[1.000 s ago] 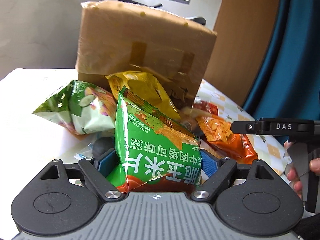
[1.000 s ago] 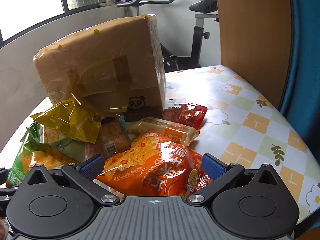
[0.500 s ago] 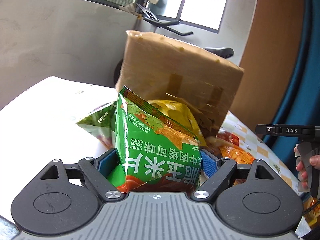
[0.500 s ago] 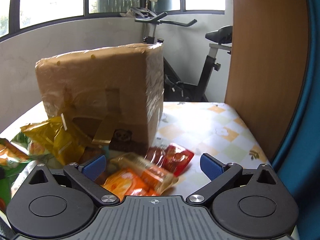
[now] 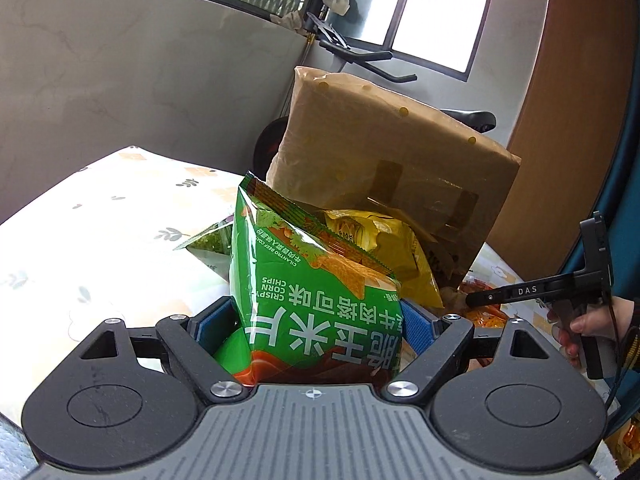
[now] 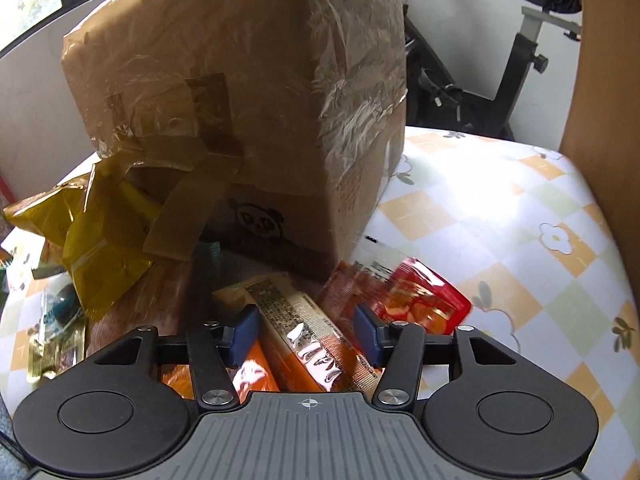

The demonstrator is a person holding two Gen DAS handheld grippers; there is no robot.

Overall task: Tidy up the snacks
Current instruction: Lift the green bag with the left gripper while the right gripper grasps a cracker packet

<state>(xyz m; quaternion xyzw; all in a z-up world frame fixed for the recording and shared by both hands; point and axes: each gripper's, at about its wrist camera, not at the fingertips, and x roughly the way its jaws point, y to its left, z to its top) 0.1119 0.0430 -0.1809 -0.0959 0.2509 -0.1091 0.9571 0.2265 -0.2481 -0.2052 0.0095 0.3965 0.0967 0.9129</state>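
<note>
Okay, my left gripper [image 5: 316, 320] pinched one green chip bag [image 5: 312, 296]; my right gripper [image 6: 306, 334] was closing around one long wrapped snack [image 6: 296, 320], one red packet [image 6: 420, 300] just right, open tablecloth [image 6: 520, 208] beyond.

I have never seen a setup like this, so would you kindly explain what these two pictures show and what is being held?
There is no robot: a person holds two hand-held grippers, each with a camera looking along its fingers. In the left camera's view, the left gripper grips a green corn chips bag; the person's hand holds the other tool. In the right camera's view, the right gripper is closing around a long tan snack pack, beside a red packet, a yellow bag and a taped cardboard box on the patterned table.
</note>
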